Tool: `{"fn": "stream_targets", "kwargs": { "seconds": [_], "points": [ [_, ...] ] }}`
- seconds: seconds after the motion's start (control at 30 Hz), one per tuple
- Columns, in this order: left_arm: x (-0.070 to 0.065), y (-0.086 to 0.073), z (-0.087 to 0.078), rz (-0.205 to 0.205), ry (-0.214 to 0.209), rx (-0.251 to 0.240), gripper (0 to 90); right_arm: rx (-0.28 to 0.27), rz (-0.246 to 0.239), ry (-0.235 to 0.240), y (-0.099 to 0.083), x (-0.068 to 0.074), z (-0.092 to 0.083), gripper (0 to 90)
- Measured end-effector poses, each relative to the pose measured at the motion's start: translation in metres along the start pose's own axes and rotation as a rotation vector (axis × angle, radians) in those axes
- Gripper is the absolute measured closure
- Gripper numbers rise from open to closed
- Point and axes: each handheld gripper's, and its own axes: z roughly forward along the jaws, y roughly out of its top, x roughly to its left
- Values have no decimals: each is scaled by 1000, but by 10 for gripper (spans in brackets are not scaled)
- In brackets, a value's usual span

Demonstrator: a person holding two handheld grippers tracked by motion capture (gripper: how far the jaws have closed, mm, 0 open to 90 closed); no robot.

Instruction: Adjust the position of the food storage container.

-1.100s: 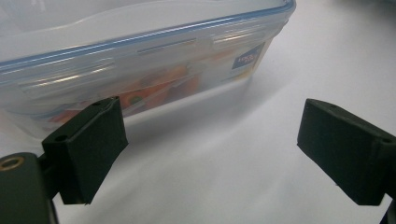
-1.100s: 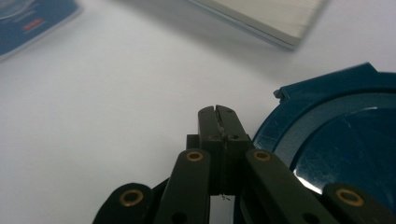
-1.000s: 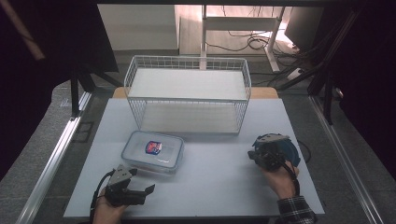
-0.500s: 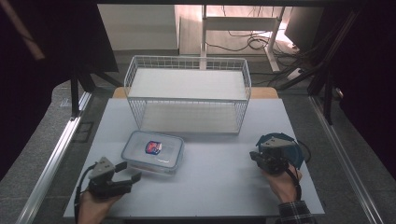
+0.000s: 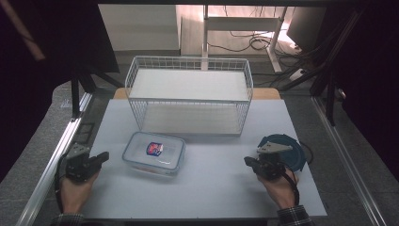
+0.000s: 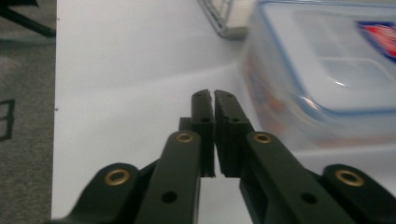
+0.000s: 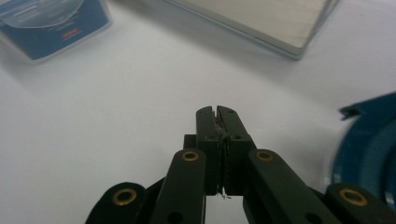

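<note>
A clear lidded plastic box (image 5: 154, 152) with a red and blue label lies on the white table (image 5: 202, 188), left of the middle. My left gripper (image 5: 102, 156) rests at the table's left edge, shut and empty, its tips a short way from the box (image 6: 327, 70). My right gripper (image 5: 248, 161) sits at the right, shut on nothing, pointing left toward the box (image 7: 51, 23). A dark blue round lid or plate (image 5: 291, 150) lies just behind the right hand, and its rim (image 7: 369, 144) lies beside the jaws.
A white wire basket (image 5: 190, 96) stands at the back middle of the table, empty inside, its base corner (image 7: 289, 28) ahead of the right gripper. Metal rails run along both table sides. Cables and a stand lie on the floor beyond.
My left gripper has slid left and up toward the table's left edge, away from the front. The right gripper has shifted slightly down and left, off the blue round thing.
</note>
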Motion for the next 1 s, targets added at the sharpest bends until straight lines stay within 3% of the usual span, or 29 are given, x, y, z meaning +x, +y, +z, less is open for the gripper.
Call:
{"fn": "stream_targets", "kwargs": {
  "seconds": [0.03, 0.13, 0.17, 0.2, 0.3, 0.4, 0.5, 0.77, 0.87, 1.0],
  "points": [
    [1, 4, 14, 14, -16, 29, 900, 2, -7, 11, 0, 2, 1, 879],
    [-1, 8, 27, 25, -32, 58, 900, 0, -11, 21, 0, 5, 2, 879],
    [-3, 10, 35, 36, -59, 74, 900, 2, -12, 28, 0, 7, 4, 878],
    [-3, 10, 35, 36, -59, 74, 900, 2, -12, 28, 0, 7, 4, 878],
    [-15, 14, 43, 51, -129, 77, 900, 9, -9, 34, -1, 11, 7, 878],
    [-24, 15, 45, 85, -110, 104, 900, 5, 8, 46, -1, 14, 10, 880],
    [-31, 16, 48, 90, -145, 115, 900, 5, 6, 54, 0, 18, 12, 884],
    [-73, 21, 59, 190, -217, 132, 900, 5, 3, 77, 4, 23, 24, 877],
    [-81, 23, 62, 199, -232, 133, 900, -5, 2, 82, 7, 25, 29, 876],
    [-99, 25, 68, 218, -286, 139, 900, -14, 3, 80, 13, 27, 39, 882]
  ]
}}
